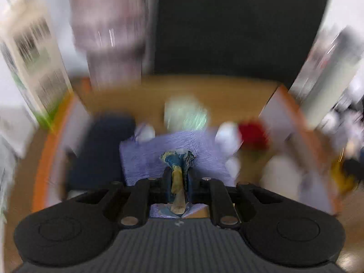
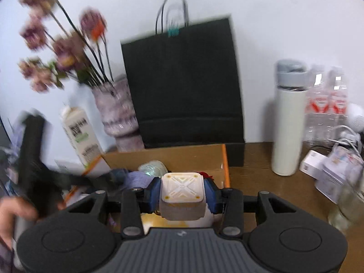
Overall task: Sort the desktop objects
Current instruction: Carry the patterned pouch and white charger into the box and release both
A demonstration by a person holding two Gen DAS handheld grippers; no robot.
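Observation:
My left gripper (image 1: 179, 177) is shut on a crumpled blue and yellow wrapper (image 1: 177, 162), held above an open cardboard box (image 1: 204, 86). The box holds a lilac cloth (image 1: 145, 157), a pale green object (image 1: 185, 115), a red object (image 1: 252, 134), a dark blue item (image 1: 104, 145) and white items; the view is motion-blurred. My right gripper (image 2: 182, 190) is shut on a white cube with an X pattern (image 2: 181, 192), held over the near right part of the same box (image 2: 182, 154). The left gripper (image 2: 31, 154) shows at the left.
A black paper bag (image 2: 184, 84) stands behind the box. A vase of purple flowers (image 2: 118, 111) and a carton (image 2: 79, 136) stand at left. A white bottle (image 2: 289, 122), water bottles (image 2: 327, 104), cables and small white boxes (image 2: 327, 170) sit at right.

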